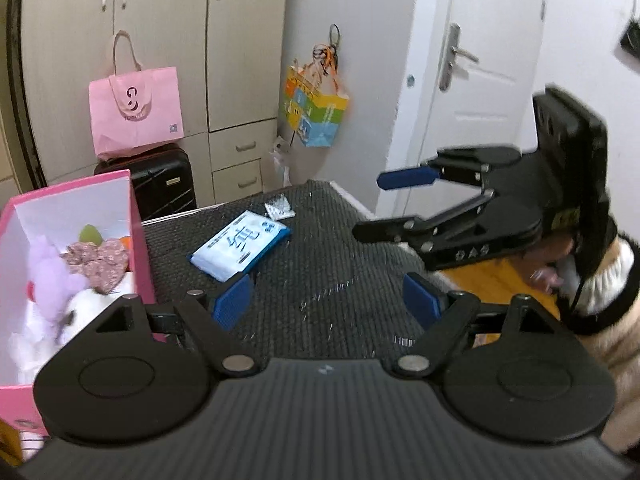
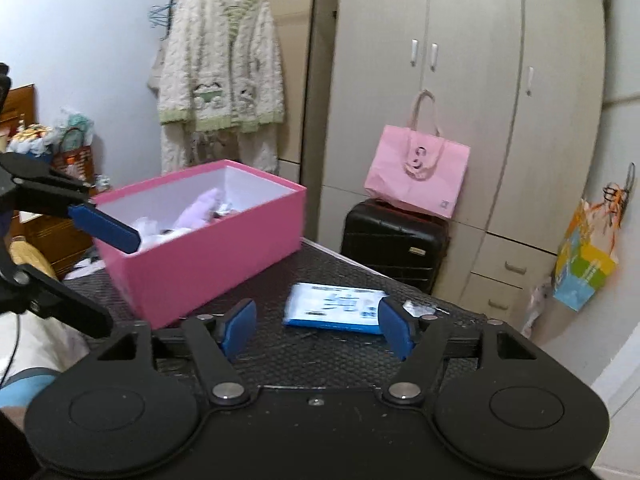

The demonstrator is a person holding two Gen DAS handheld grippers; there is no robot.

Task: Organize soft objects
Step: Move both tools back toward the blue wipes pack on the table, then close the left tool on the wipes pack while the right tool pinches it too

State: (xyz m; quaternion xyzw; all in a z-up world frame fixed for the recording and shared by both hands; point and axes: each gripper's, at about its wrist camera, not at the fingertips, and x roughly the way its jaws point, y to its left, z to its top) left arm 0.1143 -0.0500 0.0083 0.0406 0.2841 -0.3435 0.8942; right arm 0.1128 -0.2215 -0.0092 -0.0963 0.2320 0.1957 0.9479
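Dark mat (image 2: 328, 356), tissue pack (image 2: 336, 308) ahead of open right gripper (image 2: 318, 330)

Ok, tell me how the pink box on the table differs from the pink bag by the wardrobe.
The pink box is a rigid, open-topped carton; the pink bag is a flat paper tote with pale handles. The pink box sits on the dark table, while the pink bag rests on a black suitcase. The pink box shows soft toys inside; the pink bag's contents are hidden. Both are pink.
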